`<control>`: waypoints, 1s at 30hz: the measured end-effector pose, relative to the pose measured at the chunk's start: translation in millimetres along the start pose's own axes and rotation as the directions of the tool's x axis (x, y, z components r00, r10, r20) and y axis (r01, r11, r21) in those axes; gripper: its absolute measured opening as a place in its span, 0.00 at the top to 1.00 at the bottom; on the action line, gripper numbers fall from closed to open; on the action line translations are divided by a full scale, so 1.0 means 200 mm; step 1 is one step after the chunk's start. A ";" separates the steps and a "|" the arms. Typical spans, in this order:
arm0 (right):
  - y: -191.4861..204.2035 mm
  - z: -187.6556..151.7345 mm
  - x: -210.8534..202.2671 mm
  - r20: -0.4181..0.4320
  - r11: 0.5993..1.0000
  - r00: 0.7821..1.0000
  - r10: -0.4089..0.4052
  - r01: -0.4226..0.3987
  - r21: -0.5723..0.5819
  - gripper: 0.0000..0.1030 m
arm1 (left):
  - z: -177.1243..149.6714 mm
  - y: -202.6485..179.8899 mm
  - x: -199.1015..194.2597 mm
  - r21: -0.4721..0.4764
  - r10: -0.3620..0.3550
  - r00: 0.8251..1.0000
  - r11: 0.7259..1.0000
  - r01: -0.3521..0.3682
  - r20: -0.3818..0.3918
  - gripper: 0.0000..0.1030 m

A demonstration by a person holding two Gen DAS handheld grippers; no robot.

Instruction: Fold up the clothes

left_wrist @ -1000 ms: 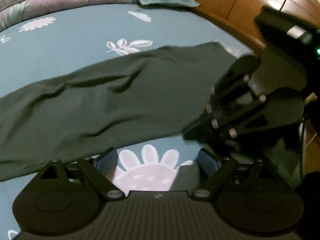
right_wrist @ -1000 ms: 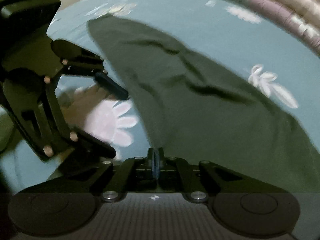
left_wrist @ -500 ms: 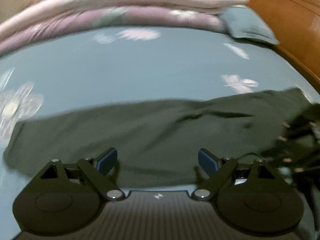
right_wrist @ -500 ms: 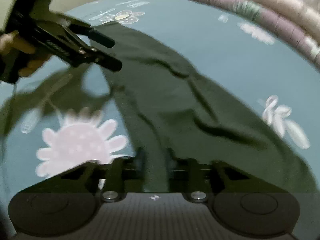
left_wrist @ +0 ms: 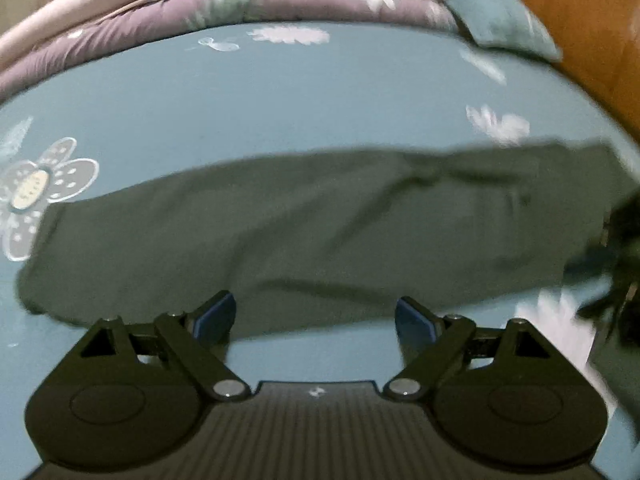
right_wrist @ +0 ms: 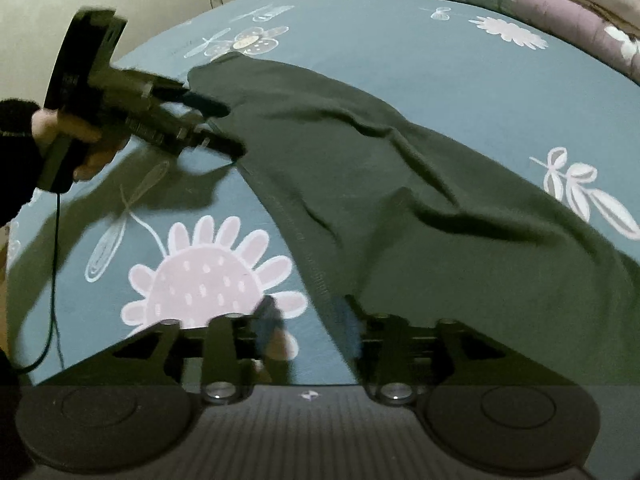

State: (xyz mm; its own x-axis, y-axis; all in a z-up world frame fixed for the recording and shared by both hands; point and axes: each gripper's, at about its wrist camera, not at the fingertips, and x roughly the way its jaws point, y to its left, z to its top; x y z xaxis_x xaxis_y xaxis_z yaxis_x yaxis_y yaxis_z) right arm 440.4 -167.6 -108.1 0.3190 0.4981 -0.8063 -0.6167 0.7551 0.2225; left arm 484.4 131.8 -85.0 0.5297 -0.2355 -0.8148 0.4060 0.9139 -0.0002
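Bed sheet [left_wrist: 280, 112]: teal fabric printed with white and pink flowers; it covers the whole working surface in both wrist views.
Folded quilt [left_wrist: 224, 4]: mauve and cream layers stacked along the far edge of the sheet.
Pillow [left_wrist: 504, 20]: teal, at the far right corner in the left wrist view, beside a wooden panel [left_wrist: 580, 24].
Dark green garment [right_wrist: 400, 184]: lies flat on the sheet as one long band with shallow wrinkles; in the left wrist view it runs from the left side to the right edge of the picture, and its near hem faces the camera.
Left gripper [left_wrist: 314, 318]: released, jaws spread wide, nothing between the blue pads; it hangs over the near hem at the garment's left part. In the right wrist view its fingertips sit at the garment's far end; contact cannot be told.
Right gripper [right_wrist: 308, 320]: jaws opening; the garment's hem lies between the blurred pads, which do not press on it.
Person's hand [right_wrist: 76, 136]: dark sleeve, wrapped round the left gripper's handle.
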 end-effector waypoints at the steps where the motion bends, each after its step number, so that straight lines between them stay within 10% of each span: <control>1: 0.00 -0.01 -0.01 0.006 1.000 1.000 0.007 -0.007 0.006 0.47 | -0.01 -0.01 -0.02 0.023 0.012 1.000 1.000 -0.012 -0.017 0.15; 13: -0.03 0.00 -0.02 0.037 0.995 0.999 0.011 -0.015 0.098 0.37 | 0.06 -0.15 0.03 0.004 -0.128 0.992 0.992 0.128 -0.010 0.15; 17: -0.06 -0.02 -0.07 0.052 0.989 0.995 -0.081 0.074 0.131 0.25 | -0.04 -0.13 -0.06 -0.016 -0.129 0.989 0.992 0.128 -0.066 0.15; 26: -0.19 -0.06 -0.08 0.034 0.905 0.932 -0.360 0.340 0.255 0.14 | 0.22 -0.22 -0.06 -0.005 -0.227 0.965 0.973 0.230 0.134 0.16; 30: -0.13 -0.08 -0.03 0.017 0.896 0.918 -0.396 0.382 0.229 0.01 | 0.20 -0.34 0.11 0.014 -0.246 0.968 0.969 0.246 0.050 0.16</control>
State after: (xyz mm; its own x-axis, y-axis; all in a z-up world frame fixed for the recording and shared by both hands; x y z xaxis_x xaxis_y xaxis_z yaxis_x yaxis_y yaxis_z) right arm 443.1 -197.9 -118.3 0.5494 0.1658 -0.8190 -0.2658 0.9639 0.0169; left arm 499.1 50.5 -79.8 0.4501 -0.4698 -0.7594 0.5341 0.8232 -0.1927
